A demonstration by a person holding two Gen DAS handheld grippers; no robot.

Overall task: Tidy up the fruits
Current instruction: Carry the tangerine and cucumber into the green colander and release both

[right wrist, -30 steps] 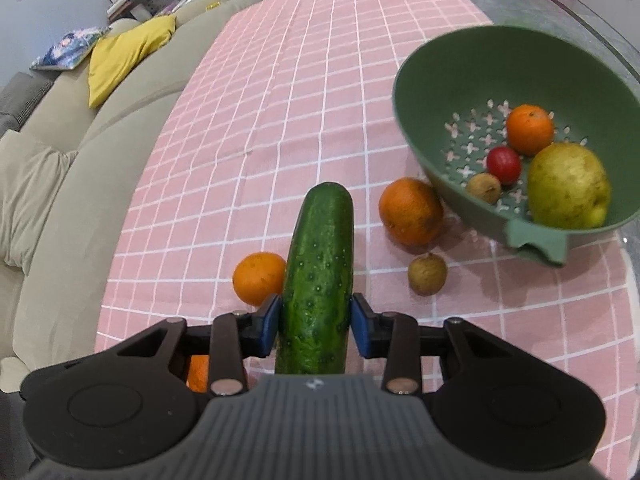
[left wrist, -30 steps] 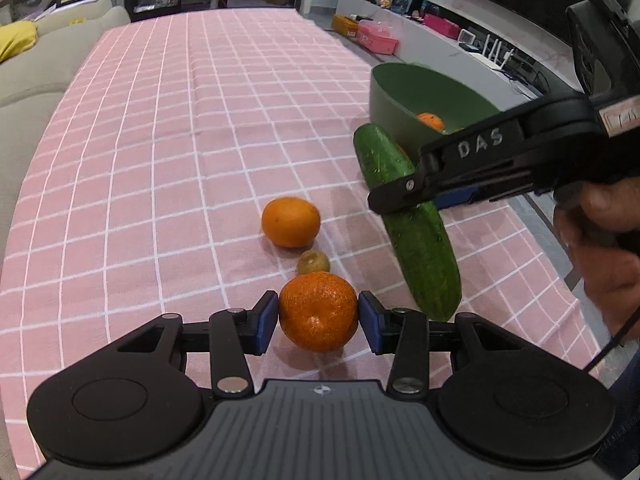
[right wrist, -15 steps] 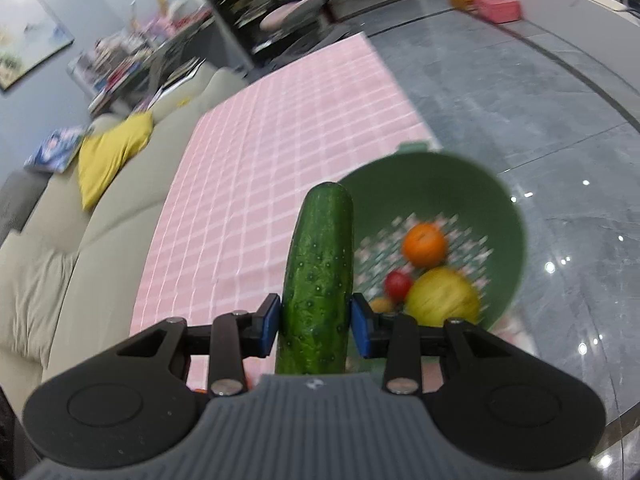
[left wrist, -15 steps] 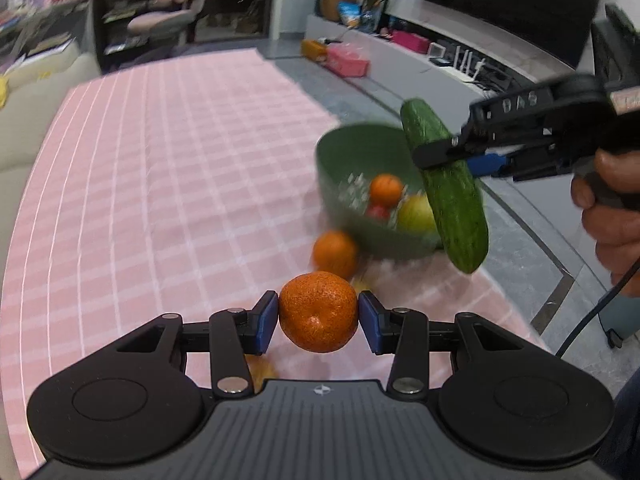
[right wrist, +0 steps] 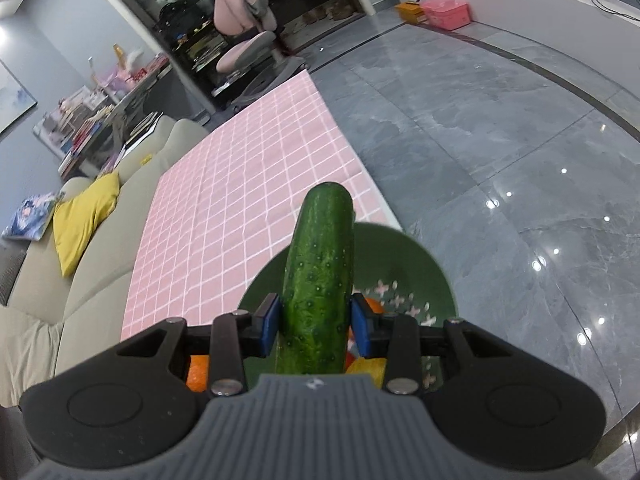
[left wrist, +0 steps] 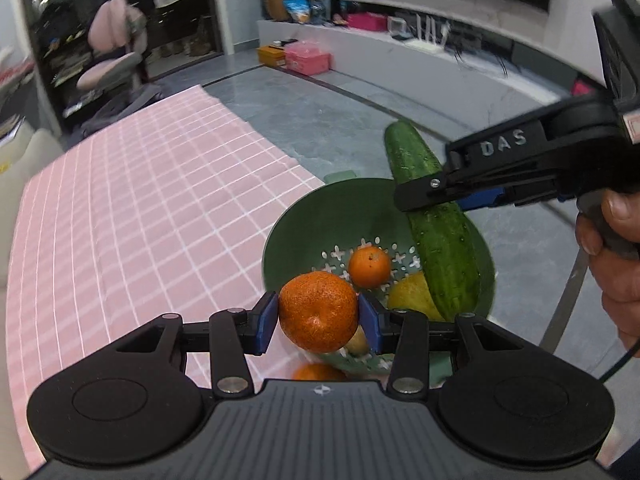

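A: What is getting hidden here?

B: In the left wrist view the left gripper (left wrist: 318,317) is covering the near rim of the green colander (left wrist: 280,240), and only the top sliver of another orange (left wrist: 319,371) is showing below it. A small brownish fruit (left wrist: 357,342) is peeking out behind the held fruit, too hidden to name. The yellow fruit (left wrist: 408,294) is sitting half behind the cucumber (left wrist: 436,228).

A: Any writing showing?

B: The letters "DAS" are reading clearly on the arm of the right gripper (left wrist: 452,200). A label at the right edge is getting cut off and is illegible.

A: Where are the fruits lying relative to the jaws?

B: The left jaws are pinching the mandarin (left wrist: 318,311) between the blue pads (left wrist: 266,322), holding it above the colander's near rim. The right jaws are clamping the cucumber near its middle, tilted, its lower end hanging over the colander bowl. A small orange (left wrist: 369,267) is resting on the perforated floor.

A: And the colander itself?

B: It is sitting at the right edge of the pink checked tablecloth (left wrist: 140,220), near the far right corner.
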